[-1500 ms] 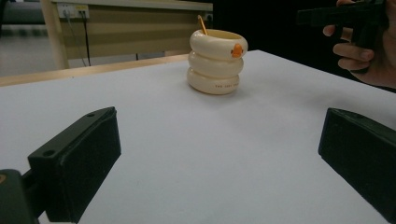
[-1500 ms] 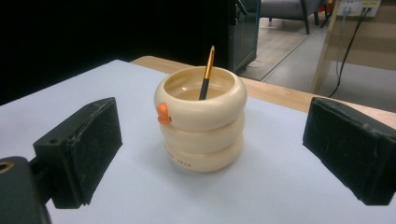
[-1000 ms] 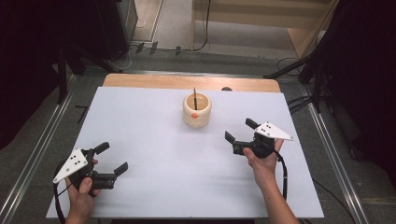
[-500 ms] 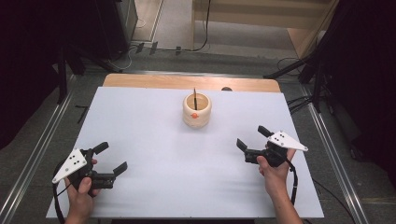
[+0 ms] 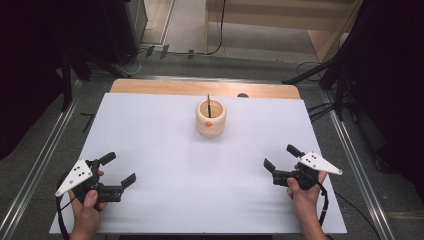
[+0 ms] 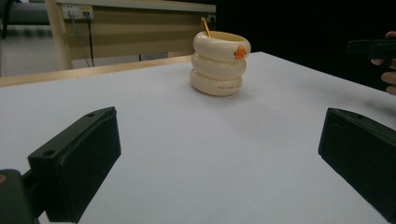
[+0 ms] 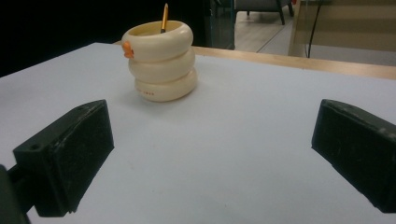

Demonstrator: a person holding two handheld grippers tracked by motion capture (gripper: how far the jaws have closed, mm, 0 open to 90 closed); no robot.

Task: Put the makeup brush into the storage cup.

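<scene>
A cream holder (image 5: pixel 210 118) shaped like three stacked rings stands upright at the middle back of the white table (image 5: pixel 165 150), with a small orange mark on its side. A pencil (image 5: pixel 208 104) leans inside it. The holder (image 6: pixel 219 63) and the pencil (image 6: pixel 205 26) appear ahead in the left gripper view, and the holder (image 7: pixel 160 66) and the pencil (image 7: pixel 164 17) in the right gripper view. My left gripper (image 5: pixel 118 169) rests open at the front left, empty. My right gripper (image 5: pixel 281 157) is open at the front right, empty. Both are far from the holder.
A wooden strip (image 5: pixel 200 88) runs along the table's far edge. Metal rails (image 5: pixel 357 165) flank both sides of the table. Cables (image 5: pixel 210 50) lie on the floor beyond, near a wooden bench (image 5: pixel 280 15). The other hand and its gripper (image 6: pixel 376 49) sit at the right of the left gripper view.
My right gripper has drawn back from the table's middle right toward the front right edge, staying open. The left gripper has kept still.
</scene>
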